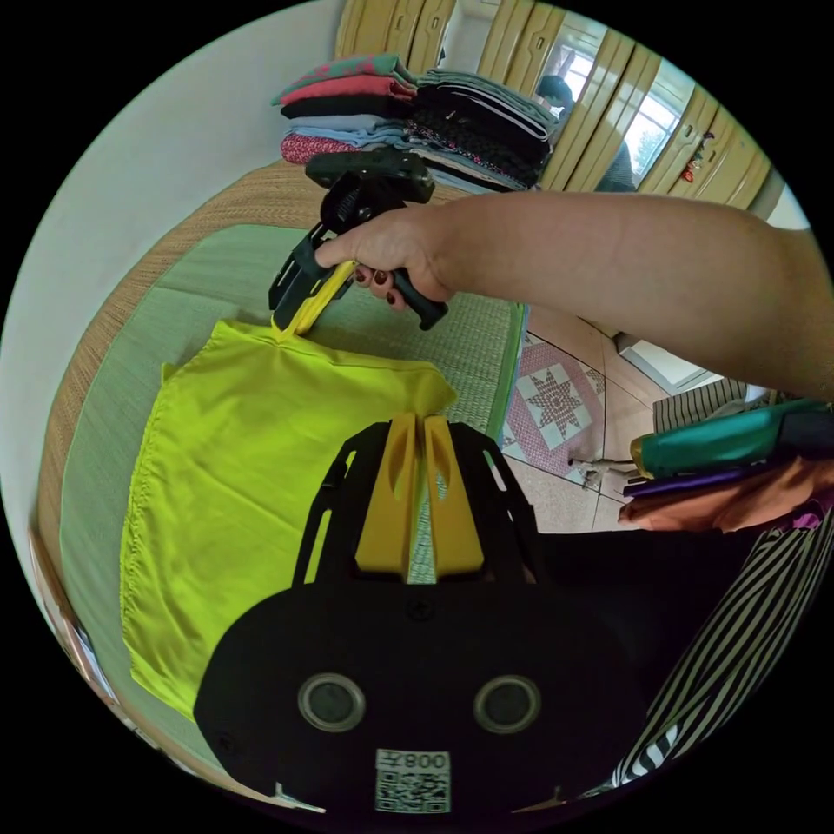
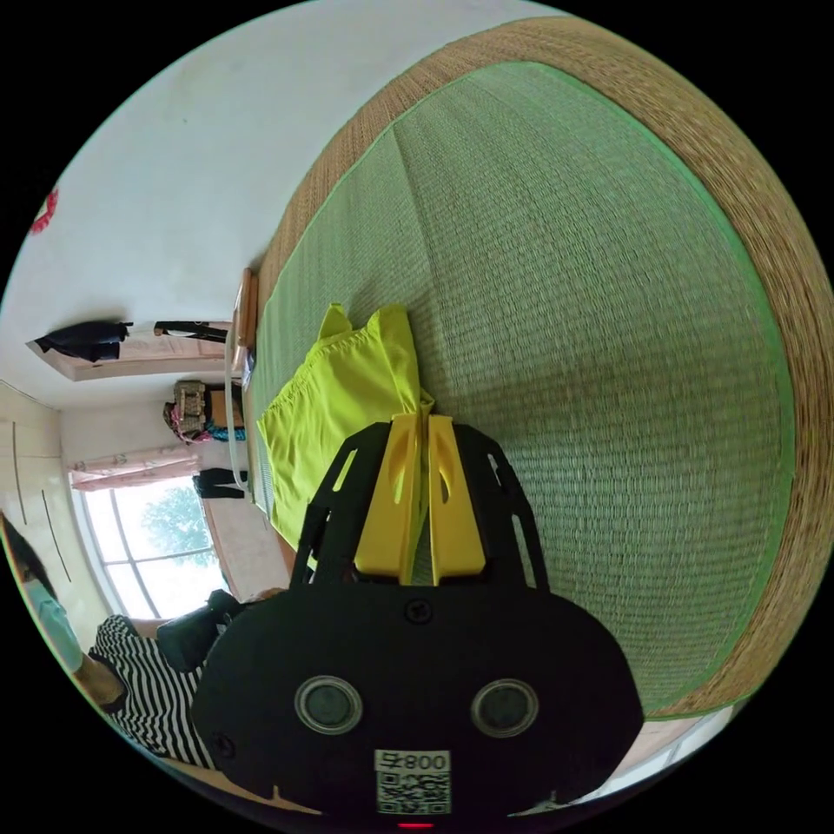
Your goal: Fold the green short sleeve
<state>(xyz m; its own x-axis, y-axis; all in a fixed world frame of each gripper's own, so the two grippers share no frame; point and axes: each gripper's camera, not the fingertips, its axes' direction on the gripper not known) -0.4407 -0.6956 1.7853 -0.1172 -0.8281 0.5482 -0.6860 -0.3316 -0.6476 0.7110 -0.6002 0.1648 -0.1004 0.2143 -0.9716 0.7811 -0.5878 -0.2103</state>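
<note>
The bright yellow-green short-sleeve garment [image 1: 252, 486] lies flat on a green woven mat [image 1: 217, 269]. My left gripper [image 1: 419, 424] has its yellow jaws closed on the garment's near top corner. A hand holds my right gripper [image 1: 291, 326] over the far top corner, with both jaws pinching the fabric there. In the right gripper view, my right gripper [image 2: 423, 419] is shut on a corner of the garment [image 2: 339, 408], which stretches away across the mat [image 2: 591, 304]. The fabric edge between the two held corners is slightly raised.
Stacks of folded clothes [image 1: 417, 113] stand at the mat's far end, before yellow wardrobe doors [image 1: 608, 113]. A patterned floor rug [image 1: 556, 400] lies beyond the mat's edge. Loose clothes [image 1: 721, 478] pile at the right. A person in a striped top [image 2: 139, 686] stands near a window [image 2: 156, 539].
</note>
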